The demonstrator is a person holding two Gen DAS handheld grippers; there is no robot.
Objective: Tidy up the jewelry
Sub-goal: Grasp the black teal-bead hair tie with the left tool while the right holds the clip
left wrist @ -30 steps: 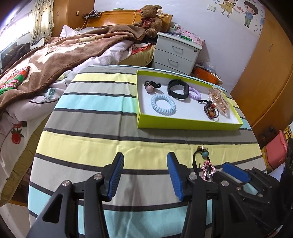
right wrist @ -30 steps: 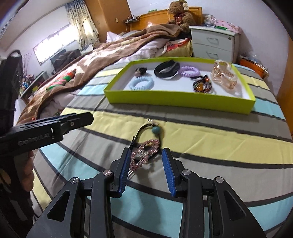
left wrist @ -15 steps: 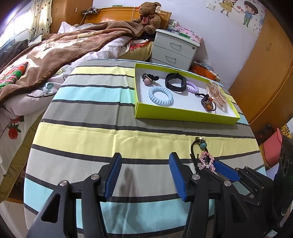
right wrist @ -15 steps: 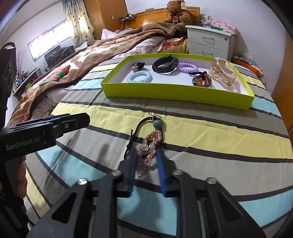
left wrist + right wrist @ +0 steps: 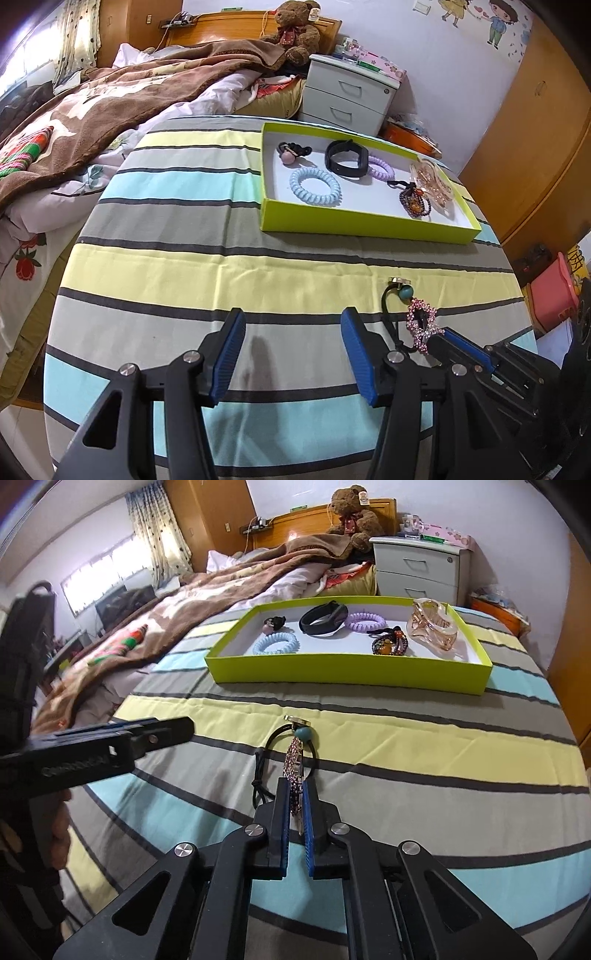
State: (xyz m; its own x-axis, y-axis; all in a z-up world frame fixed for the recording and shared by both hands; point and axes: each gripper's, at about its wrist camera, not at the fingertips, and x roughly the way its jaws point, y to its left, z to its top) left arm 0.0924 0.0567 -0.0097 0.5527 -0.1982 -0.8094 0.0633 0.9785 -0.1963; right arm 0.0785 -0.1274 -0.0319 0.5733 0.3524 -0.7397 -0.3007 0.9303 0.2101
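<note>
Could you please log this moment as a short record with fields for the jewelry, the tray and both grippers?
surface: striped tablecloth
tray: green tray, holding hair ties, a black band and a clear claw clip
loose item: rhinestone hair clip on a black cord, lying on the cloth
right gripper: shut on the rhinestone hair clip
left gripper: open, nothing between its jaws
</note>
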